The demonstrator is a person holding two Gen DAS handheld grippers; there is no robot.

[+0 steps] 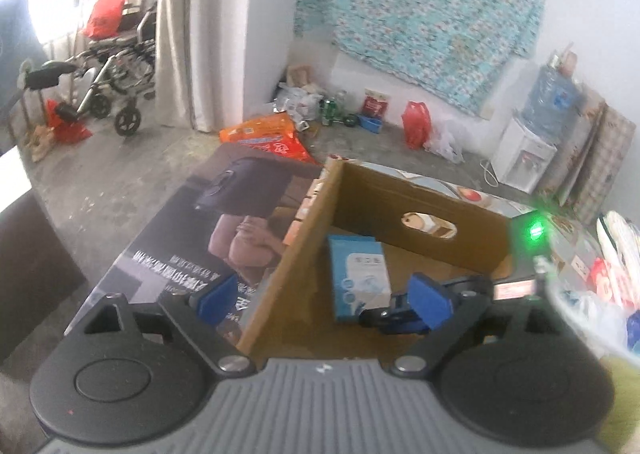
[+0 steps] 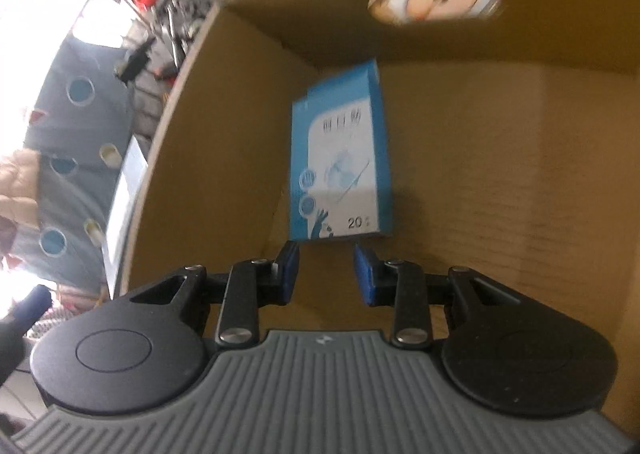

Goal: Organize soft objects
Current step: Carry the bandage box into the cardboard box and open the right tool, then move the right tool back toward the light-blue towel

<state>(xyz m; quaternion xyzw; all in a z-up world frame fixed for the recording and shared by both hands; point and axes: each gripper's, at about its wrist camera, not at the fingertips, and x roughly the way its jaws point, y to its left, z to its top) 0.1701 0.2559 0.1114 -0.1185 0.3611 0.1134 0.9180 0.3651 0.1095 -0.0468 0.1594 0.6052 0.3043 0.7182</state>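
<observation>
An open cardboard box (image 1: 312, 238) stands in front of me. A blue and white packet (image 1: 358, 278) lies flat on its floor near the left wall. My left gripper (image 1: 324, 300) hangs over the box's near left corner, open wide and empty, with one finger outside the wall and one inside. My right gripper (image 1: 390, 314) reaches down into the box from the right, its tips close to the packet's near end. In the right wrist view the packet (image 2: 340, 166) lies just beyond the right gripper (image 2: 326, 274), whose blue pads (image 2: 289, 274) stand a little apart with nothing between them.
A large flat printed carton (image 1: 192, 238) lies left of the box. On the floor beyond are an orange packet (image 1: 268, 134), a red bag (image 1: 416, 124) and a water dispenser (image 1: 528, 158). A wheelchair (image 1: 116, 66) stands far left. Plastic bags (image 1: 600, 294) crowd the right edge.
</observation>
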